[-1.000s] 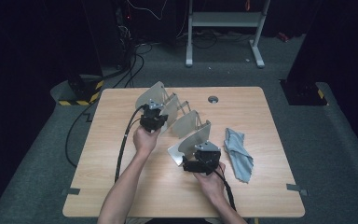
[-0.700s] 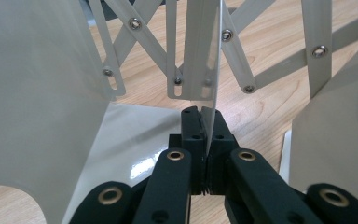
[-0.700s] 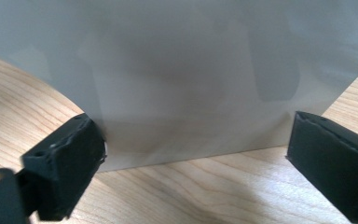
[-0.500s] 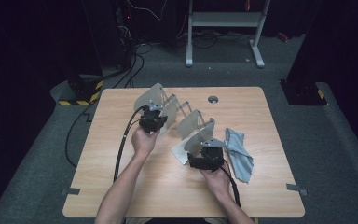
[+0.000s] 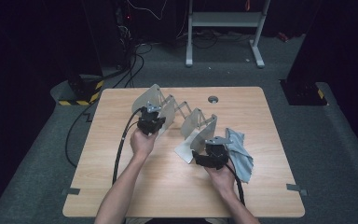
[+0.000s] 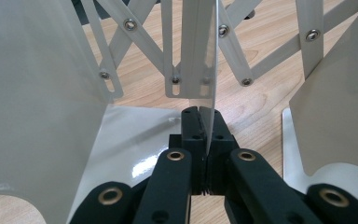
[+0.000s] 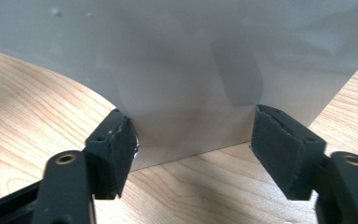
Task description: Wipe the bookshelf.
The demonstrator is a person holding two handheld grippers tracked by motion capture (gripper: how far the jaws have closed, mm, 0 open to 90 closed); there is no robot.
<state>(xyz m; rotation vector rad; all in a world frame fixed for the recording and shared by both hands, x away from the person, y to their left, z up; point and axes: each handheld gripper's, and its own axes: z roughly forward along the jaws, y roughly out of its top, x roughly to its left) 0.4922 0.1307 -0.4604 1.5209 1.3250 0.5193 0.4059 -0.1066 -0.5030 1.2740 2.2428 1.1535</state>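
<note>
A white metal expanding rack (image 5: 186, 116) with upright divider plates and scissor links stands across the middle of the wooden table (image 5: 121, 186). My left gripper (image 5: 150, 122) is at the rack's left end. In the left gripper view it (image 6: 204, 119) is shut on the thin edge of one divider plate (image 6: 198, 46). My right gripper (image 5: 209, 154) is at the rack's near right end. In the right gripper view it (image 7: 198, 140) stands open, its pads (image 7: 116, 144) wide apart against the foot of a broad white plate (image 7: 182, 70).
A crumpled grey cloth (image 5: 240, 151) lies just right of the right gripper. A round cable hole (image 5: 213, 99) sits near the table's far edge. Black cables (image 5: 121, 149) trail from the left gripper over the table's left side.
The right gripper has moved a little to the right and away from me, and the rack's right end has shifted with it. The left gripper has stayed put.
</note>
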